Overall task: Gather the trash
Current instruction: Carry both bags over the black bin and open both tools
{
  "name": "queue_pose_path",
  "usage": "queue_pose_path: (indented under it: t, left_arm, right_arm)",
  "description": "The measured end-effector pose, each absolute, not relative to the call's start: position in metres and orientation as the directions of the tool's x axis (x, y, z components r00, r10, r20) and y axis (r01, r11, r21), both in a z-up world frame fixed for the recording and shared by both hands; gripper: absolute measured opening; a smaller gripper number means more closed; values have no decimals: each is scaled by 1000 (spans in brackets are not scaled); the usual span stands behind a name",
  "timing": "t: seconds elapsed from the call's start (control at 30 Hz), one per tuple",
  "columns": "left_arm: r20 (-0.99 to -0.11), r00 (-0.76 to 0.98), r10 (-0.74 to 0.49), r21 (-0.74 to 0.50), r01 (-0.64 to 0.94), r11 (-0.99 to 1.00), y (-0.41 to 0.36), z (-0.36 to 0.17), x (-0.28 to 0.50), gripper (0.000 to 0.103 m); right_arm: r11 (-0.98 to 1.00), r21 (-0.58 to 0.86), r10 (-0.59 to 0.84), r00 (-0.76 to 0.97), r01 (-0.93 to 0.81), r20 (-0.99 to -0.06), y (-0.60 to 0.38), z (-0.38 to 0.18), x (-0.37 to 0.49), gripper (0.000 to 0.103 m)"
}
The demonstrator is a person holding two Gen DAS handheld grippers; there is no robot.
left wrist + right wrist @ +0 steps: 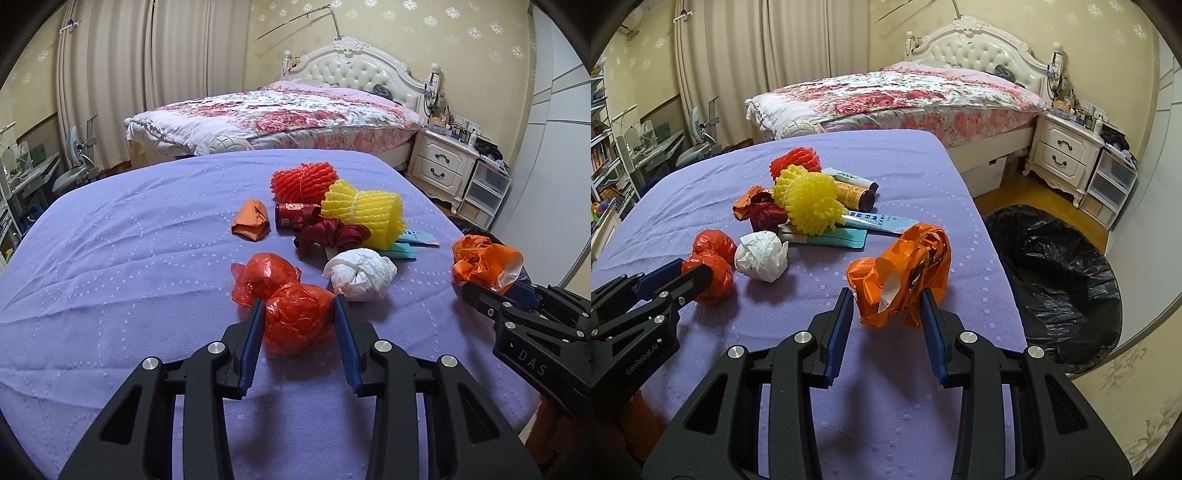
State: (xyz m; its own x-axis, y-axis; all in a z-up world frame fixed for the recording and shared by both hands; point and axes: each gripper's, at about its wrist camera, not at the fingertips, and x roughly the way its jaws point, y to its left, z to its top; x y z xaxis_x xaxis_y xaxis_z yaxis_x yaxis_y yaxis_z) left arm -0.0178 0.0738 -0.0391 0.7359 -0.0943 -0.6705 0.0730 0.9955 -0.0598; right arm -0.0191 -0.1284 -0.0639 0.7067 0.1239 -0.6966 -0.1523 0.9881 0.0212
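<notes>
Centrally, low in the left wrist view, the left gripper has its jaws clamped on a red bag: crinkled, glossy plastic film, knotted into two lumps, resting on the counter. Blue ribbed pads press into both flanks of the nearer lump.

Right gripper, centre of the right wrist view, has its jaws closed on an orange bag, a crumpled plastic wad with a white paper scrap showing inside. It sits near the counter's right edge; whether it is lifted clear of the cloth, cannot tell.

Counter is draped in a lilac quilted cloth with dotted stitching and soft creases.

Loose trash lies mid-frame:
- white bag, a knotted, matte, rounded ball, just beside the red bag
- yellow net, a foam mesh roll, nubbly and tied round the middle
- red net, the same foam mesh, behind the yellow
- ribbon, dark red satin, looped and tangled, against the yellow net
- can, a red cylinder lying on its side
- orange paper, folded and angular
- teal packets, flat, under the yellow net
- tubes, cylindrical, lying side by side

Bin stands on the floor at right of the right wrist view, round, lined with wrinkled black film.
</notes>
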Motion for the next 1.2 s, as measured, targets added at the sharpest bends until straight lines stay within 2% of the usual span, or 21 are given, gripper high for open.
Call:
queue_pose_path:
  t: [0.33,0.7,1.2]
  left_arm:
    - [-611,781,-133,-76,109,991,67,-8,-28,38]
    - [-571,789,-227,-65,232,970,6,8,1,38]
    - [-621,722,-305,-24,372,928,-93,-20,68,38]
  right_arm:
    - [990,16,114,733,-139,-671,-138,-55,-21,36]
    - [1000,-12,-3,775,-6,-633,-200,-40,-5,36]
    - [989,-15,-120,744,146,-657,-281,-58,33,36]
